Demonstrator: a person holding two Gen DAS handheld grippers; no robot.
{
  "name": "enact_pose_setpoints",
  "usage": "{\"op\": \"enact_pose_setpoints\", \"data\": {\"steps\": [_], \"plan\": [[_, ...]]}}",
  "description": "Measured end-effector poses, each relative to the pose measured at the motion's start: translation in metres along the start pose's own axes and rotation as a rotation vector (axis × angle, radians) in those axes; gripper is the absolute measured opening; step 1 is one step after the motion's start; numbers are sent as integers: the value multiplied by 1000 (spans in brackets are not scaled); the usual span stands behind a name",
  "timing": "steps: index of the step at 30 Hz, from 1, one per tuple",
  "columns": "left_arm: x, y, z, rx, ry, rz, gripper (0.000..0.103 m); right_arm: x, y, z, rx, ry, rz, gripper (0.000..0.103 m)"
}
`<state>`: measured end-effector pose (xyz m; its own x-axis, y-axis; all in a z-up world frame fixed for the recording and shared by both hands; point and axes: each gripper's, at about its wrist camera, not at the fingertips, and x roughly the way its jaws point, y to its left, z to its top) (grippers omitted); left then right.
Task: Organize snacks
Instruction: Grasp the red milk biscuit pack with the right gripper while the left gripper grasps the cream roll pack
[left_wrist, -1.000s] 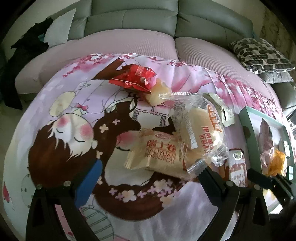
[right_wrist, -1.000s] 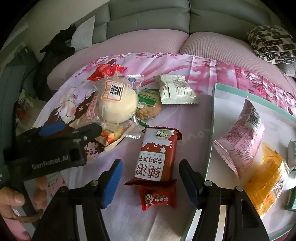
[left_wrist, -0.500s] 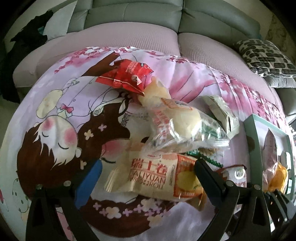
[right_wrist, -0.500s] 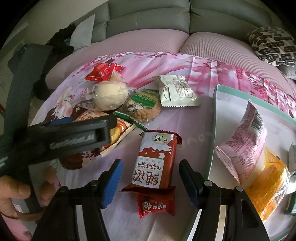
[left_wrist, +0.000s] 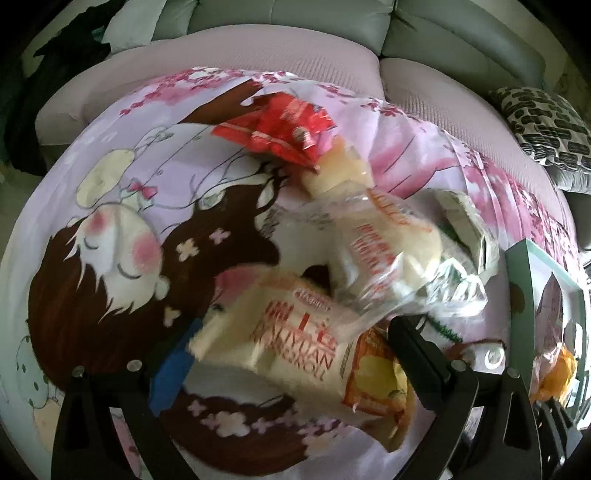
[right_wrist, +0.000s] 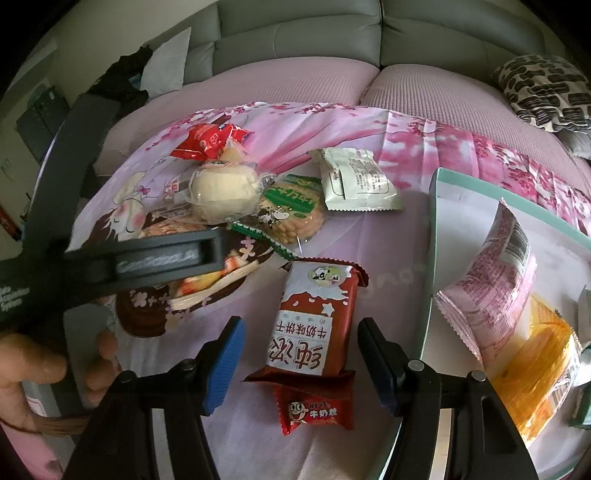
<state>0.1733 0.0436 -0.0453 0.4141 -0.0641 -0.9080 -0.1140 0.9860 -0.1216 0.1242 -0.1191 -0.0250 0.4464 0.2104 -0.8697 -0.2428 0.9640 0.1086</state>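
Snacks lie on a cartoon-print cloth. My left gripper is open, its fingers either side of a cream swiss-roll packet that lies between them. A clear-wrapped bun lies just beyond it, with a red packet farther back. My right gripper is open around a brown-red milk biscuit packet, with a small red candy packet under its near end. The bun, a green cracker pack and a white packet lie beyond.
A teal-rimmed white tray at the right holds a pink packet and an orange packet. The left gripper's body crosses the right wrist view's left side. A sofa with cushions is behind.
My left gripper has moved forward and down: the swiss-roll packet now lies between its fingers, and the bun that hung at its right finger lies on the cloth. The right gripper has held still.
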Motion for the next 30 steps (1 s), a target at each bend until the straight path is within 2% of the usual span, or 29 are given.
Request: {"op": "enact_pose_setpoints", "data": {"steps": [12,17,19,21,24,28,30], "plan": [[-15,37,-24,-17,5,13,100,0,1,-1,-2,1,0,67],[-18,42,-23,-11,-3,54,100,1,3,-3,-13,-4,-18,66],[-17,40,-21,0,-2,64,100,2,4,-4,-19,-6,-27,64],[-16,35,-18,21,-9,82,100,4,3,-4,-16,-2,-31,57],[-11,25,-10,36,-13,90,100,4,2,-3,-22,-2,-35,54],[-4,18,-3,33,-9,83,85,3,-1,-3,-14,-4,-32,48],[-3,21,-3,29,-10,85,83,2,-2,-3,-8,-5,-27,47]]}}
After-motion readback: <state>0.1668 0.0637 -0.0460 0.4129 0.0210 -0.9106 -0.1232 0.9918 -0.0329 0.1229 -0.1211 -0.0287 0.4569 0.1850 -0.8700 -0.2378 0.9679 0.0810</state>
